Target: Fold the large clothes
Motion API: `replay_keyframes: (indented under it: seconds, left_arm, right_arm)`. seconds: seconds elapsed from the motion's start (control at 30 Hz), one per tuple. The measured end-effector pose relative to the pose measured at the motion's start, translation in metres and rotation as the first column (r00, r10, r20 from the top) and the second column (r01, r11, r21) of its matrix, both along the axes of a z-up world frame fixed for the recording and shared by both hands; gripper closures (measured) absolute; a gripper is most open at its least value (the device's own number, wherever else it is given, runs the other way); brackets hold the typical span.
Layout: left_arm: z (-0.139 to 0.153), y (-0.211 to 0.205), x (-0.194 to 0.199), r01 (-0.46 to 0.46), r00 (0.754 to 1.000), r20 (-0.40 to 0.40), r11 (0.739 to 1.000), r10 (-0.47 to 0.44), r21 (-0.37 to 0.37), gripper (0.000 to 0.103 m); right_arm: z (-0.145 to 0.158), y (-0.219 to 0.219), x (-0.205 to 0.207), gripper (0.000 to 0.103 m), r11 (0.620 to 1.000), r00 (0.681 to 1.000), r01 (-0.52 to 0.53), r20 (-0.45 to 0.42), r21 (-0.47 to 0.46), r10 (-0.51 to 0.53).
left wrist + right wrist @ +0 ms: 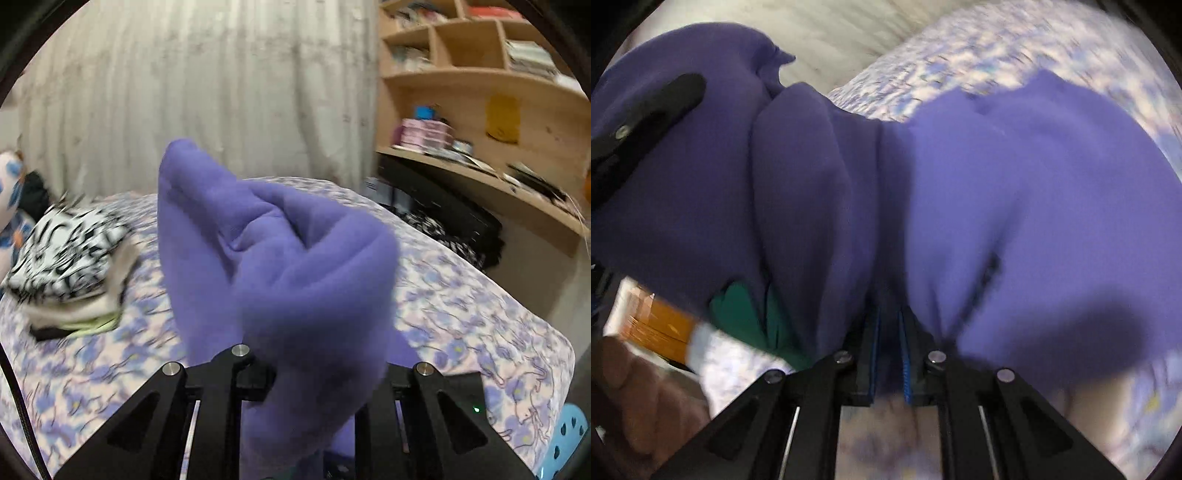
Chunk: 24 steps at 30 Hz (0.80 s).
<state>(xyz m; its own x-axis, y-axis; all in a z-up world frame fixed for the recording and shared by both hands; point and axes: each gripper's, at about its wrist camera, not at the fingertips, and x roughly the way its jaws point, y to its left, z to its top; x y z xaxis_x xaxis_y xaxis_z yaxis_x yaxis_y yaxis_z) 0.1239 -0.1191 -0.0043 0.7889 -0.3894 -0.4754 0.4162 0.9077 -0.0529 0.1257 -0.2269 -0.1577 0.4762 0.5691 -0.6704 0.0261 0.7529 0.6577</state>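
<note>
A large purple garment [280, 266] hangs bunched above the flowered bed [461, 314], blurred by motion. In the left wrist view it drapes over my left gripper [299, 369] and hides both fingertips; the cloth rises straight out of the jaws, so the gripper is shut on it. The right wrist view shows the same purple garment [1015, 192] spread across most of the picture. My right gripper [889, 332] is shut on a fold of it, the blue pads [904, 350] almost touching. A black gripper part [646, 110] lies against the cloth at upper left.
A stack of folded clothes [66, 266] with a black-and-white top sits on the bed's left. Wooden shelves [480, 92] and dark items [450, 218] stand to the right, and a curtain [203, 92] hangs behind. A green cloth [746, 317], an orange box [653, 321] and a hand [628, 387] appear at lower left.
</note>
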Motion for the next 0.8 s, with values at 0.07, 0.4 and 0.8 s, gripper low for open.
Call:
replay_keyframes:
  seconds: [0.07, 0.4, 0.8]
  left_arm:
    - [-0.001, -0.025, 0.001, 0.034, 0.999, -0.017, 0.999, -0.034, 0.019, 0.087]
    - [-0.082, -0.147, 0.009, 0.224, 0.955, -0.238, 0.958, -0.178, 0.18, 0.086]
    - [-0.107, -0.157, 0.011, 0.271, 0.921, -0.331, 0.948, -0.205, 0.166, 0.077]
  right_arm:
    - [0.003, -0.03, -0.019, 0.093, 0.997, 0.997, 0.071, -0.01, -0.021, -0.071]
    - [0.031, -0.131, -0.071, 0.092, 0.894, 0.932, 0.362, 0.074, -0.265, -0.355]
    - [0.032, -0.152, -0.092, 0.092, 0.884, 0.925, 0.379, 0.083, -0.273, -0.371]
